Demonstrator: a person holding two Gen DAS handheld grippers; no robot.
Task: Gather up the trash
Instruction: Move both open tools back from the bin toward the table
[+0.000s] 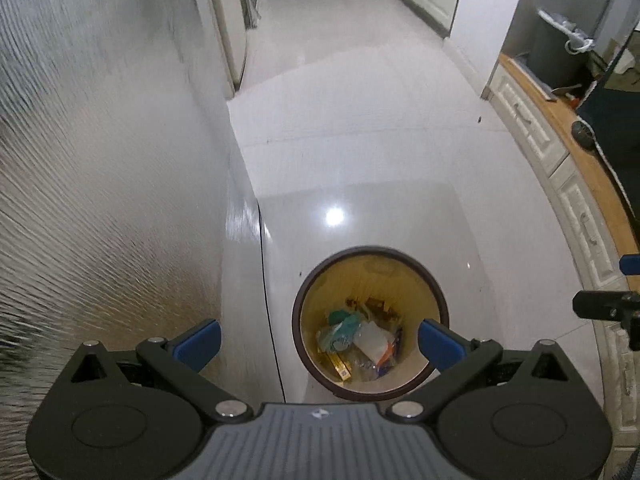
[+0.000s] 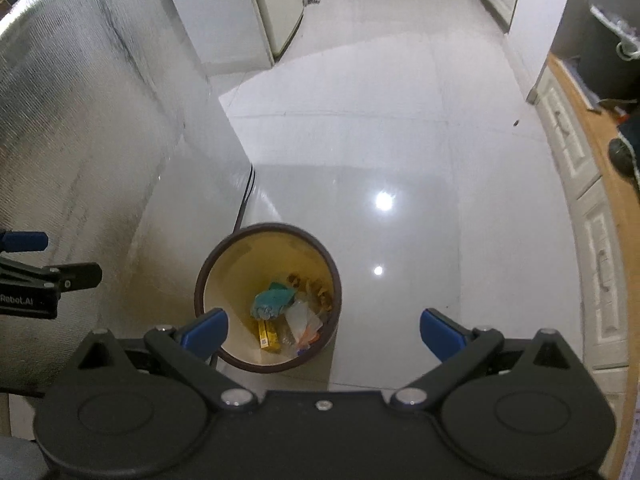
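A round waste bin [image 1: 312, 280] with a dark brown rim and yellow inside stands on the glossy white floor. It holds trash [image 1: 360, 340]: a teal crumpled piece, clear plastic, a yellow box and wrappers. My left gripper [image 1: 318, 342] hangs above the bin, open, nothing between its blue pads. In the right wrist view the same bin [image 2: 224, 256] lies below and left of centre, with the trash [image 2: 288, 312] in it. My right gripper [image 2: 324, 334] is open and empty, its left pad over the bin's near rim.
A textured silvery wall [image 1: 100, 160] runs along the left. White cabinets with a wooden top [image 1: 560, 148] line the right, with a dark bin [image 1: 556, 52] on it. A black cable [image 2: 246, 196] runs down by the wall behind the waste bin. The tiled corridor [image 1: 340, 80] stretches ahead.
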